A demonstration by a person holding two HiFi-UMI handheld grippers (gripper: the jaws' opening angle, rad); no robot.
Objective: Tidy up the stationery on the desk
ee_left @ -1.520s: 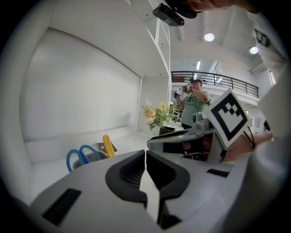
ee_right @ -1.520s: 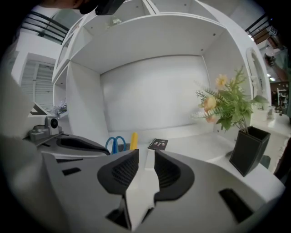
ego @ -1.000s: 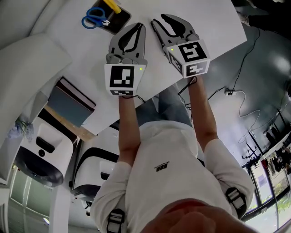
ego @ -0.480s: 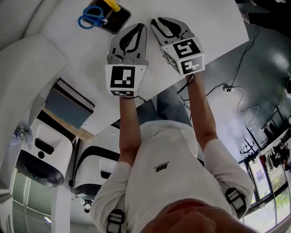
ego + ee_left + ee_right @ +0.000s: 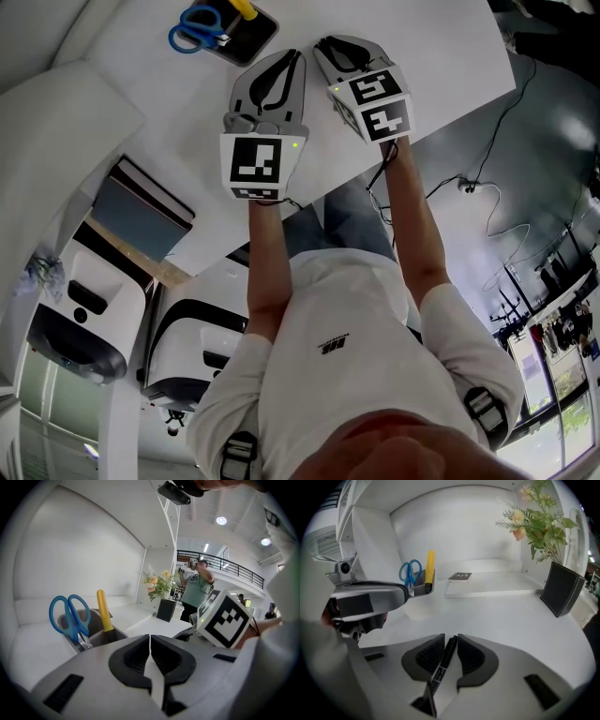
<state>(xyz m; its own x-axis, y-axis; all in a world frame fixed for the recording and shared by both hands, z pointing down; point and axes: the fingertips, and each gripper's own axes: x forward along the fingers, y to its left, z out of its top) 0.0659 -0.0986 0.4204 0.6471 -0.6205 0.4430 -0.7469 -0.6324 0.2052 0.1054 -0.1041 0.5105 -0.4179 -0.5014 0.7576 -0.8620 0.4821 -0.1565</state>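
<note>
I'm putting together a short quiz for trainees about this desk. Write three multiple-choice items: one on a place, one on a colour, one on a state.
1. Where are the scissors?
A. standing in the holder
B. on the floor
C. in a drawer

2. What colour are the scissors' handles?
A. red
B. blue
C. green

3. How is the left gripper?
A. open and empty
B. shut and empty
C. shut on the scissors

Key:
1 A, their blades go down into the holder and the handles stick up.
2 B, both handle loops are blue.
3 B, its jaws meet with nothing between them.
</note>
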